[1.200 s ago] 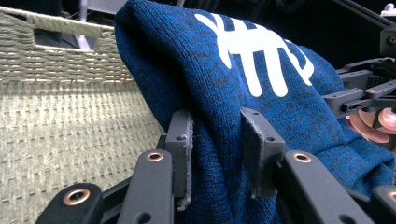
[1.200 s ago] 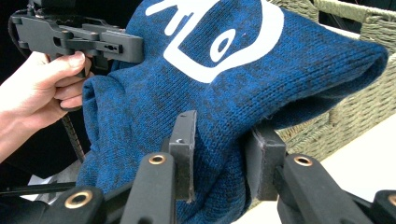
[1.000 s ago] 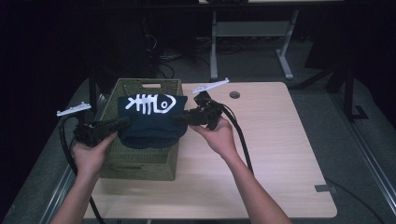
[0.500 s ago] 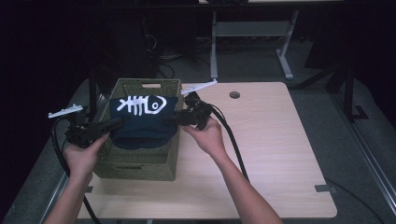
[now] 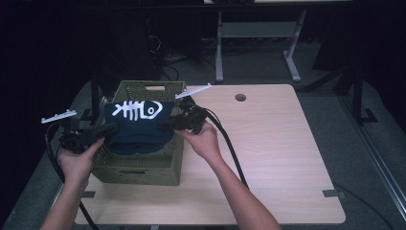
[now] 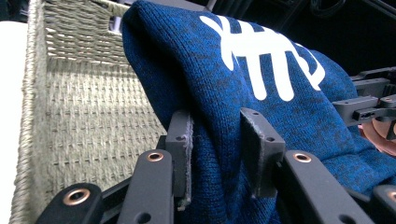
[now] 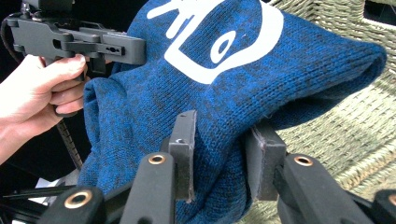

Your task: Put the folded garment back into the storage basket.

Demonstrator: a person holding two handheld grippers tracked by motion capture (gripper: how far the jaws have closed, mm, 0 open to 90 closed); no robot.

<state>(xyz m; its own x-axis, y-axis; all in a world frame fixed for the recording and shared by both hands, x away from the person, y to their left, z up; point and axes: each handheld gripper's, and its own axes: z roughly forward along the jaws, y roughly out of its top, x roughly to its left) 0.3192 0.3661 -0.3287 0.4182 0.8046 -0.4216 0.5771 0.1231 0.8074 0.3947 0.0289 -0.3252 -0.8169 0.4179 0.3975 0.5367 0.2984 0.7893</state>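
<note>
Both hands have carried the blue knit sweater (image 5: pixel 139 129) leftward across the high view since the earlier frame, and it now hangs lower over the woven basket (image 5: pixel 139 165).

Largest is the wooden table (image 5: pixel 277 153), reaching well to the far side of the right gripper's jaws. On it stands the basket, directly beneath both pairs of jaws; in the left gripper view its woven wall (image 6: pixel 88 116) rises just beside the left-hand jaw, and in the right gripper view its weave (image 7: pixel 345 135) lies beyond the right-hand jaw.

The sweater, folded with a white fish-skeleton print (image 5: pixel 139 110) facing up, is stretched between the two grippers, with its bulk sagging down into the basket's opening. The left gripper (image 5: pixel 111 128) has its jaws narrowed onto a fold of the knit (image 6: pixel 215 154), both pads pressing into the fabric. The right gripper (image 5: pixel 163 125) pinches the opposite edge in the same way, cloth (image 7: pixel 219 158) bunched between its pads. From the right gripper view, the person's left hand (image 7: pixel 42 93) grips its tool beyond the sweater, up and left of the jaws.
</note>
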